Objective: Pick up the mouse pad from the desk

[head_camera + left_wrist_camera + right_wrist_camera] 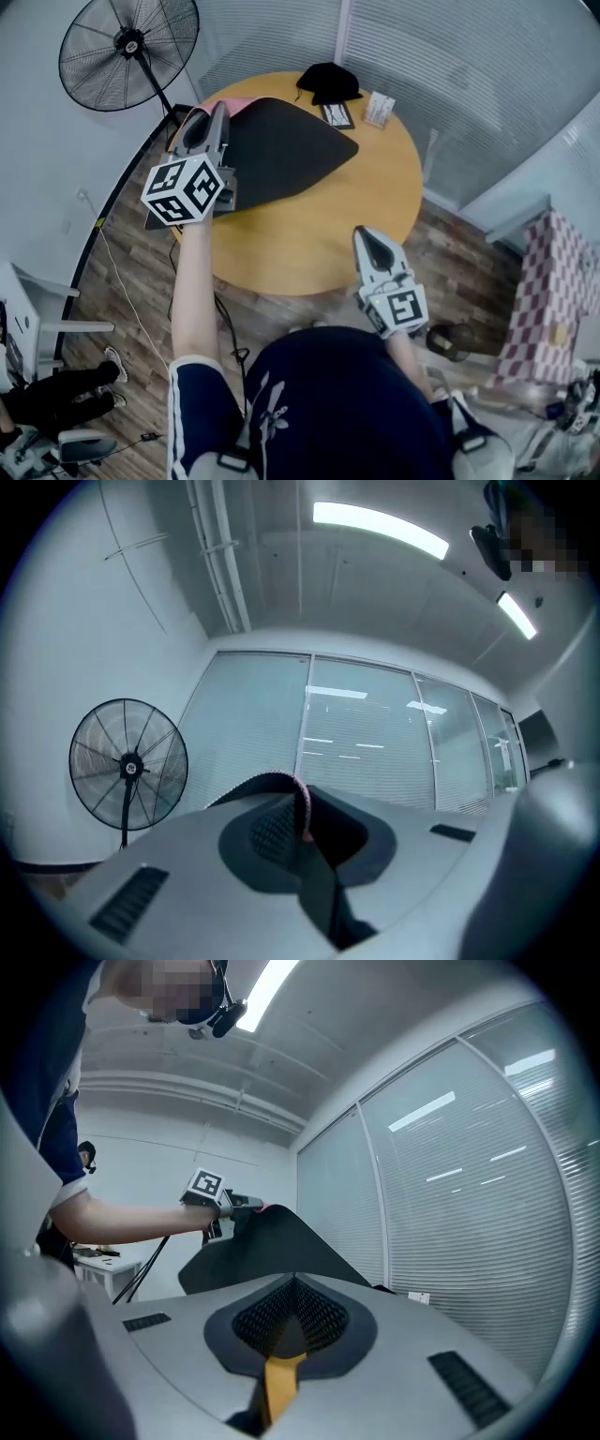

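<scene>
The mouse pad [281,150] is large, black on top and pink underneath. It hangs tilted above the round wooden desk [309,248], lifted by its far left corner. My left gripper [217,114] is shut on that corner. In the left gripper view the pad's pink-edged rim [281,782] curls up between the closed jaws of the left gripper [302,822]. My right gripper [373,240] hovers over the desk's near edge, shut with nothing in it. The right gripper view shows its closed jaws [295,1283], with the raised pad [272,1246] and the left gripper [234,1204] beyond.
A black cap [328,82], a small dark flat item [337,114] and a small white card box [379,108] lie at the desk's far side. A standing fan [129,52] is at the far left, and a checkered cloth [553,300] at the right.
</scene>
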Demonstrator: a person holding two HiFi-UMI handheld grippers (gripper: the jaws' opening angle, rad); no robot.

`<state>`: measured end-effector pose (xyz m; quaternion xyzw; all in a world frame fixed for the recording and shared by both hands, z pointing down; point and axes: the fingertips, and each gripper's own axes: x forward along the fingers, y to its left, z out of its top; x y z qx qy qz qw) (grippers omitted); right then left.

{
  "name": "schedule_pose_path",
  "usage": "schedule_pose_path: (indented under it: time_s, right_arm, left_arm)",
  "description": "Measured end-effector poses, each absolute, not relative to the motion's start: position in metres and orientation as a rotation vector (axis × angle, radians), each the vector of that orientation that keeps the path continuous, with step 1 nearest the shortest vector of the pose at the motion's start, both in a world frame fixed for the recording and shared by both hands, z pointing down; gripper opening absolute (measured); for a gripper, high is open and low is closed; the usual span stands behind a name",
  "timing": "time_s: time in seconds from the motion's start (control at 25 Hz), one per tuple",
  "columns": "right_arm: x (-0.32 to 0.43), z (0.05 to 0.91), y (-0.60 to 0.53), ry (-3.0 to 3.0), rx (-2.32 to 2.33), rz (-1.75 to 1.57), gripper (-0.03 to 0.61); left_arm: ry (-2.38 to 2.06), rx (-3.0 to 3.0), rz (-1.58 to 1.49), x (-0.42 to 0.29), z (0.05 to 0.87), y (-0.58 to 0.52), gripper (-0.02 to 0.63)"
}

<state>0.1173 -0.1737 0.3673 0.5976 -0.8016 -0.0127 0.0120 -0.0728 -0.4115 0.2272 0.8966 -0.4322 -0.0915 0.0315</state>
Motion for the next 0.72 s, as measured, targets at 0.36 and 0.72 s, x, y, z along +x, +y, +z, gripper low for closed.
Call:
schedule_pose_path:
  time_s: [0.36,0.72]
  right_arm:
    - [0.114,0.346,-0.182,-2.559,1.857,-0.08,0.003]
    - [0.112,0.312,-0.193,-2.597,1.859,-0.194,0.003]
  left_arm:
    - [-1.371,2.898,-0.293,-0.077,0.172,-0.361,0.02]
    - [-1.331,2.885,-0.416,-0.087,0.161,-0.308,0.02]
